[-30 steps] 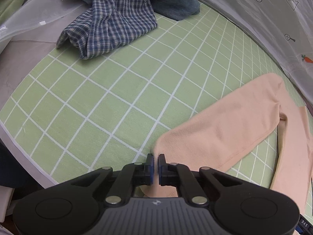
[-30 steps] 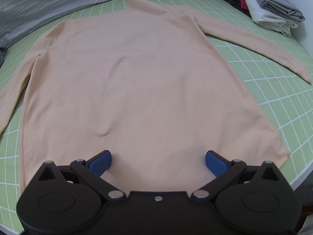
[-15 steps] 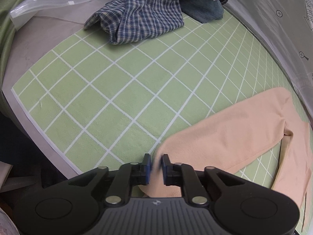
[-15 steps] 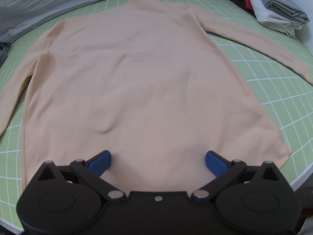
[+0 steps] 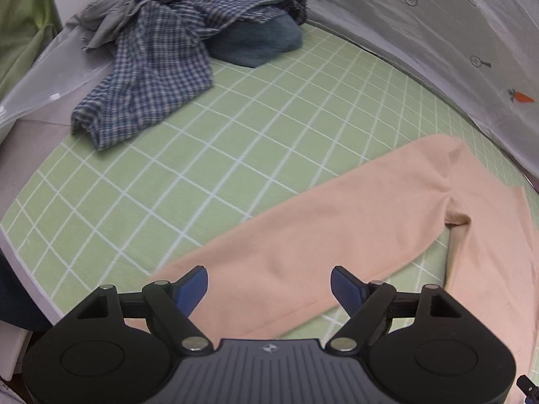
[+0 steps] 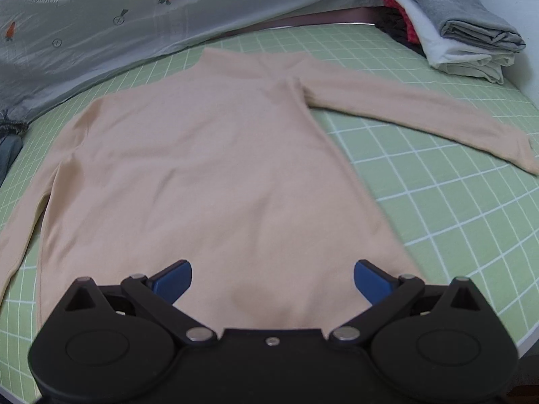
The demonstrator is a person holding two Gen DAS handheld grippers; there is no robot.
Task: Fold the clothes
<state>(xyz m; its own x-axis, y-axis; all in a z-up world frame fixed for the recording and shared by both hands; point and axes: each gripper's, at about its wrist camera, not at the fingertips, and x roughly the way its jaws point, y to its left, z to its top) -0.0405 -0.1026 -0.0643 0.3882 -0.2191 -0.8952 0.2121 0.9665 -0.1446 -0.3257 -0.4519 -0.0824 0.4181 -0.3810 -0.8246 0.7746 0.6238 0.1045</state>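
Far left: crumpled blue-and-white checked shirt (image 5: 151,77) heaped unfolded on green white-gridded mat (image 5: 235,141). Left claw (image 5: 268,284) spread open, empty, over left sleeve. Centre: peach long-sleeved knit top (image 6: 209,168) spread flat, sleeves out, no fold visible (folding outstanding). Right claw (image 6: 273,281) spread open, empty, above hem. Far right: folded grey and white garments (image 6: 461,40) stacked.

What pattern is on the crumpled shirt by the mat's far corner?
Blue-and-white check shirt; clearest in the left wrist view.
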